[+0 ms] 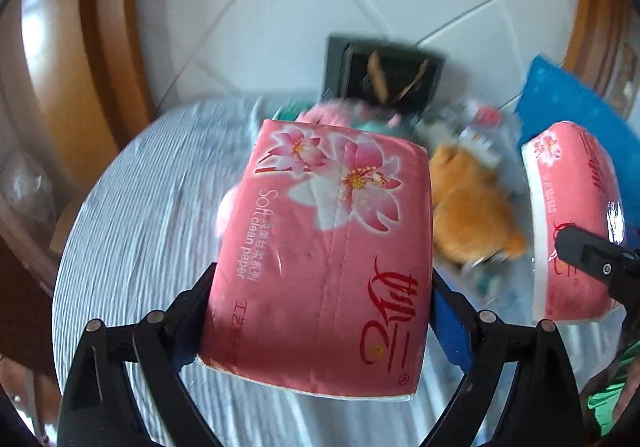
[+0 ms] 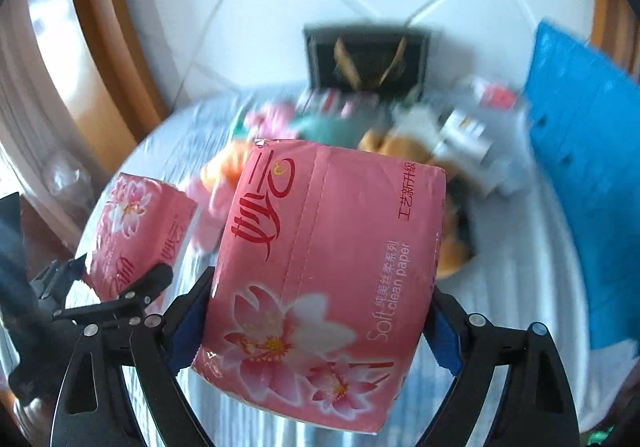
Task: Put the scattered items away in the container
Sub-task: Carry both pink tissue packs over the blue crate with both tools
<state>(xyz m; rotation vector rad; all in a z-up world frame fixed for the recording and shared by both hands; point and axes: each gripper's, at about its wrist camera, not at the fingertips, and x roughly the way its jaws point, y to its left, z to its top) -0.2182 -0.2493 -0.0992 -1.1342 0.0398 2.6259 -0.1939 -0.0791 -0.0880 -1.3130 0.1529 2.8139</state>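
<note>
Evidently both tools are lifting at once: the left tool (image 1: 320, 311) is clenched across one pink tissue pack (image 1: 324, 255), the right tool (image 2: 316, 323) across a second tissue pack (image 2: 324, 271), each raised over the tabletop (image 1: 140, 231), clear of the clutter. Beyond the far edge waits the dark container (image 1: 384, 71).

2 wrist fisheyes, side by side, angled down over the striped table (image 1: 132, 231), both seeing the black box (image 2: 368, 59)

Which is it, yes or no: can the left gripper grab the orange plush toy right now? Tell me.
Probably not. The left gripper is shut on a pink tissue pack, so its jaws are full. The orange plush toy lies uncovered on the table beyond.
</note>
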